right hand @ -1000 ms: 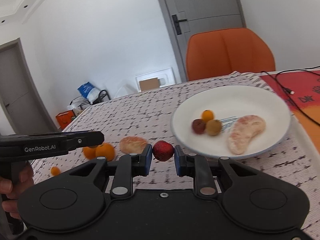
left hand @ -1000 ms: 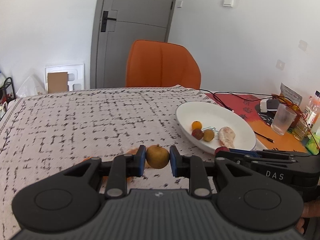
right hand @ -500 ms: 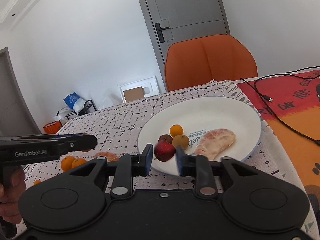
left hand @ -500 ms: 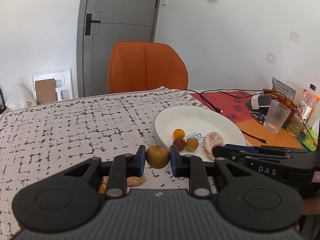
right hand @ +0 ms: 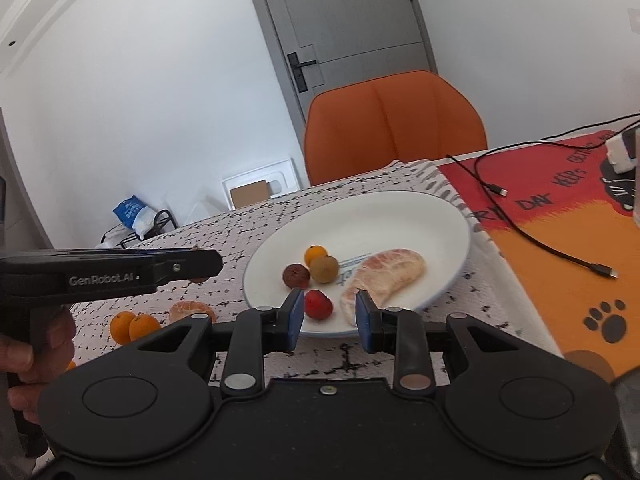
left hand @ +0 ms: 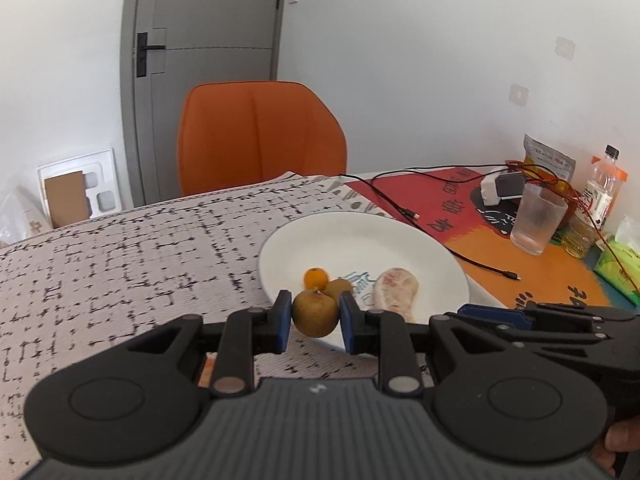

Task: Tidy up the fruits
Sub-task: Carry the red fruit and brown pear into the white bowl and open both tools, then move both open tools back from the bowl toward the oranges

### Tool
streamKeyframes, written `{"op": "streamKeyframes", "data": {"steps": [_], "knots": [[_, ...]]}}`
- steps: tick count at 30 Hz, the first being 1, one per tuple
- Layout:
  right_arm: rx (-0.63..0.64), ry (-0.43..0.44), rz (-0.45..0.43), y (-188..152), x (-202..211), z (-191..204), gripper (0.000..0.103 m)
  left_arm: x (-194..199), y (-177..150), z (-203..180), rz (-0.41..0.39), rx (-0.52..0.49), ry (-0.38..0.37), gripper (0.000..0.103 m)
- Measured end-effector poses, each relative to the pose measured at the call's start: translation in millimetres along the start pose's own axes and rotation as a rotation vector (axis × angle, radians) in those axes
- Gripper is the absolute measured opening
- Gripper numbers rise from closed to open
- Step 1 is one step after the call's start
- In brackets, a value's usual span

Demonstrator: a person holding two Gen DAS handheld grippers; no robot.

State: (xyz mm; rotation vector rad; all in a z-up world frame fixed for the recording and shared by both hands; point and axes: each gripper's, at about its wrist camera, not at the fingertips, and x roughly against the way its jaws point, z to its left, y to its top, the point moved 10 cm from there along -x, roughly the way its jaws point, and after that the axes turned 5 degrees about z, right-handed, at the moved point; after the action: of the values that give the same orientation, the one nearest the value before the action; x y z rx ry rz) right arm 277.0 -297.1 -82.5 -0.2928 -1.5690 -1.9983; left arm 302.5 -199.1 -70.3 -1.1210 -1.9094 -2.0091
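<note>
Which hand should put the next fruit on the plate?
The left gripper: its jaws are shut on the brown fruit by the white plate rim. The right gripper is open, with the red fruit lying on the plate.

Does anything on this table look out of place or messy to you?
Yes. Two small oranges and a peeled citrus piece lie loose on the tablecloth, outside the white plate holding the other fruit. A loose black cable also trails across the orange mat.
</note>
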Motion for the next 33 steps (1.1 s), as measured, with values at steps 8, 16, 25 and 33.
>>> {"op": "streamKeyframes", "data": {"steps": [8, 16, 25, 33], "knots": [[-0.033, -0.025, -0.031, 3, 13, -21, 0.034, -15, 6, -23, 0.014, -0.039, -0.021, 0.024], [-0.047, -0.031, -0.041, 4, 20, -29, 0.034, -22, 15, -32, 0.014, -0.043, -0.016, 0.025], [-0.041, -0.016, -0.038, 2, 19, -21, 0.034, -6, 12, -8, 0.011, -0.001, 0.027, 0.028], [-0.014, 0.002, -0.031, 3, 13, -1, 0.044, 15, 4, 24, 0.008, 0.049, 0.072, 0.039]]}}
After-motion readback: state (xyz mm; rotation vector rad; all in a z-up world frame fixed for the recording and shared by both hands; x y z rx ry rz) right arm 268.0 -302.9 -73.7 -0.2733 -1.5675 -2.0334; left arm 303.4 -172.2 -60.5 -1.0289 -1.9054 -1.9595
